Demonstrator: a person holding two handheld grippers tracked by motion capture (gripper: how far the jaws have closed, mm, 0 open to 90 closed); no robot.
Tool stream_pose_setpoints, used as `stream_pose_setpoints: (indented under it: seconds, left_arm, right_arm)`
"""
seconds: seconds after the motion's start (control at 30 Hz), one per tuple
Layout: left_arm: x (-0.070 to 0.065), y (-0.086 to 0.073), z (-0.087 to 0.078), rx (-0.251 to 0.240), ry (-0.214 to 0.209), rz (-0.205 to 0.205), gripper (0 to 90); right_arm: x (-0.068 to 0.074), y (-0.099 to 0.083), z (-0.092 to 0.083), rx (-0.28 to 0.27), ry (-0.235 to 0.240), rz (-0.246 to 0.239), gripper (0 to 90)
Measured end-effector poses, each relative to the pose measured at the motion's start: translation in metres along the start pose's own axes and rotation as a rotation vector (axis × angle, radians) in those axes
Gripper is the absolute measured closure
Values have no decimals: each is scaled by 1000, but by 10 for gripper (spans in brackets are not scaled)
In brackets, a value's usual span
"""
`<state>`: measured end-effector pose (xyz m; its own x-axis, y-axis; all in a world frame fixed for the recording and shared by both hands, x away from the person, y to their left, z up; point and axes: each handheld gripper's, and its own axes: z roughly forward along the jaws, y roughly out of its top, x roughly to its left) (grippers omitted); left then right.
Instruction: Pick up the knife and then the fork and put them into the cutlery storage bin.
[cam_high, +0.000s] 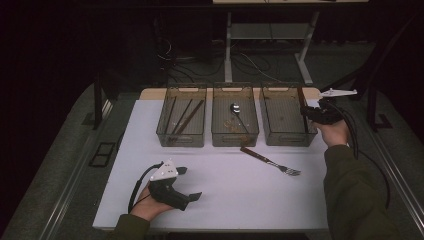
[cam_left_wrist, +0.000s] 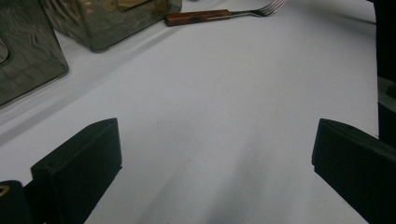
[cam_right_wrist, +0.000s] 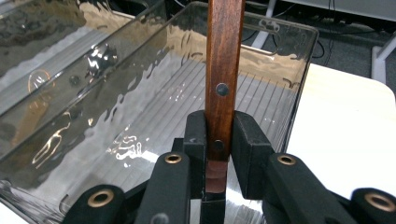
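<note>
Three clear bins: left bin (cam_high: 181, 122) holds chopsticks (cam_high: 185, 116); middle bin (cam_high: 235, 122), a spoon (cam_high: 235, 109); right bin (cam_high: 286, 122) bare. Right gripper (cam_right_wrist: 219, 140) clamped on a wooden handle (cam_right_wrist: 224, 70) over it; left gripper (cam_left_wrist: 215, 154) jaws apart.

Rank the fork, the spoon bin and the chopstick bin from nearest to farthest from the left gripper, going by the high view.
From the left gripper, low on the table's left:
1. Chopstick bin, straight beyond it at the far left.
2. Spoon bin, the middle bin. It is only slightly farther than the chopstick bin.
3. Fork, lying on the table to the right, its tines farthest off.
</note>
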<state>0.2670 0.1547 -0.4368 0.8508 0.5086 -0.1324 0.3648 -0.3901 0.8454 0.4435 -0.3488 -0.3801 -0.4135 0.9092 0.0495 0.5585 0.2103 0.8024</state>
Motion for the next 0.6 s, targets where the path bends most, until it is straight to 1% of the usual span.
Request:
stream_pose_setpoints:
  seconds: [0.17, 0.43, 0.47, 0.5, 0.53, 0.6]
  left_arm:
    - [0, 0, 0, 1, 1, 0, 4]
    - [0, 0, 0, 2, 0, 1, 5]
    - [0, 0, 0, 1, 1, 0, 5]
    - [0, 0, 0, 2, 1, 1, 5]
    - [0, 0, 0, 1, 0, 0, 5]
    - [0, 0, 0, 0, 0, 0, 5]
  right_arm:
    - [1, -1, 3, 19, -6, -12, 765]
    - [3, -1, 9, 33, -5, -27, 753]
    - [3, 0, 10, 35, -1, -26, 704]
    - [4, 0, 11, 30, -15, -25, 604]
    - [4, 0, 11, 28, -24, -13, 562]
    - [4, 0, 11, 26, -14, 2, 502]
